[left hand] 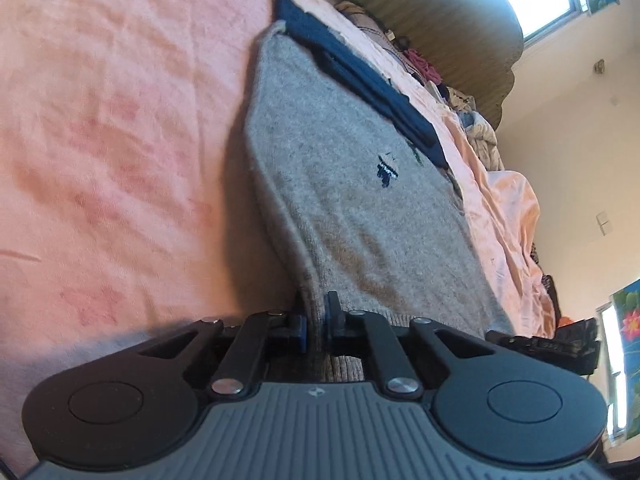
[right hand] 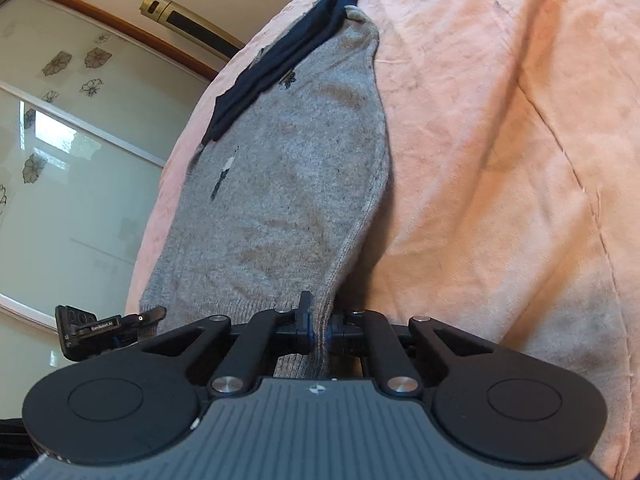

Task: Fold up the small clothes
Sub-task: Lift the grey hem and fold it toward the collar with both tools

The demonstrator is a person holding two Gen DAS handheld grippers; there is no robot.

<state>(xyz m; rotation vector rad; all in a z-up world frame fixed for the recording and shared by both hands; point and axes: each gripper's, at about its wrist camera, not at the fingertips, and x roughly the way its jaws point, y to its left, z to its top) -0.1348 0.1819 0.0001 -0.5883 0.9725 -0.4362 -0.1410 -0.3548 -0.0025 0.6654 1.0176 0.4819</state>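
A small grey knitted sweater (left hand: 360, 208) lies stretched over a pink bedsheet (left hand: 120, 120). A dark navy band (left hand: 360, 76) runs along its far end. My left gripper (left hand: 316, 320) is shut on the sweater's ribbed hem at one corner. In the right wrist view the same sweater (right hand: 280, 200) runs away from me, and my right gripper (right hand: 318, 326) is shut on the hem at the other corner. Each gripper shows at the edge of the other's view, the right one (left hand: 548, 344) and the left one (right hand: 100, 328). The held hem is lifted a little off the bed.
The pink sheet (right hand: 500, 160) covers the bed all around the sweater. A heap of clothes (left hand: 440, 80) lies along the bed's far side by a window. A sliding glass door with flower prints (right hand: 60, 160) stands beyond the bed edge.
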